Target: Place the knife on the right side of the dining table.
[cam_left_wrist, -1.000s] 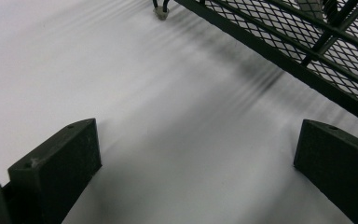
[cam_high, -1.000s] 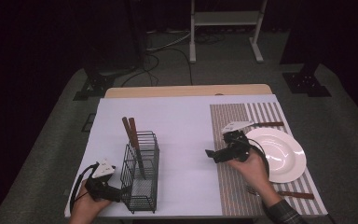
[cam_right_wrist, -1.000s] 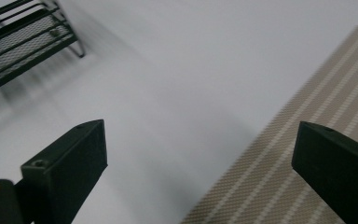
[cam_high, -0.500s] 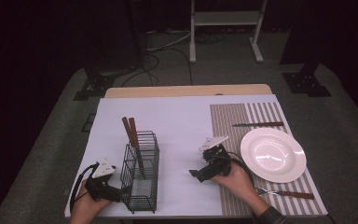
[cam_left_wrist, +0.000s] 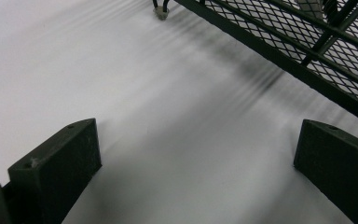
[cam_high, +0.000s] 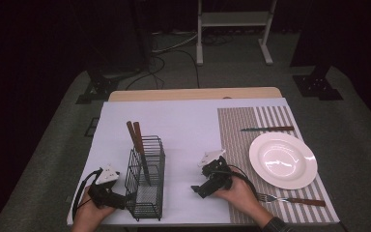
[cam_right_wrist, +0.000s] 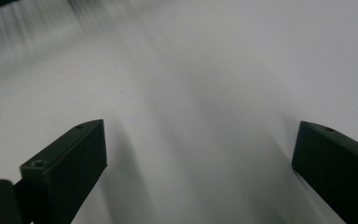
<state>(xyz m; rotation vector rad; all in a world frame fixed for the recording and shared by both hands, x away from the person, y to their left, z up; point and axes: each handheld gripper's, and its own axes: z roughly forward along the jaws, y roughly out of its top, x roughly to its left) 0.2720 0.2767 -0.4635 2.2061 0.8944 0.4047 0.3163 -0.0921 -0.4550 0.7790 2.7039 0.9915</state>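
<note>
White sheeting covers most of the wooden bench (cam_high: 193, 94), and a striped grey-and-white placemat (cam_high: 236, 130) lies over its right part. On that placemat rests a round white ceramic plate (cam_high: 283, 160), with a dark-handled knife (cam_high: 267, 128) lying just beyond it and a wooden-handled fork (cam_high: 292, 199) lying on the near side of it, close to the person's right hand.

Toward the left stands a black wire-mesh cutlery basket (cam_high: 146, 179), upright on the white sheet, holding two brown wooden-handled utensils (cam_high: 136, 137) that lean toward the back left and stick out above its rim.

At the near left edge the left gripper (cam_high: 121, 199) sits low over the sheet, just beside the basket's near left side; in the left gripper view its jaws stand wide apart with nothing between them, and the basket's mesh wall (cam_left_wrist: 307, 42) runs across the upper right.

Between the basket and the plate, the right gripper (cam_high: 198, 189) is held low over bare white sheet, pointing toward the basket; its jaws too are spread wide and grasp nothing.
</note>
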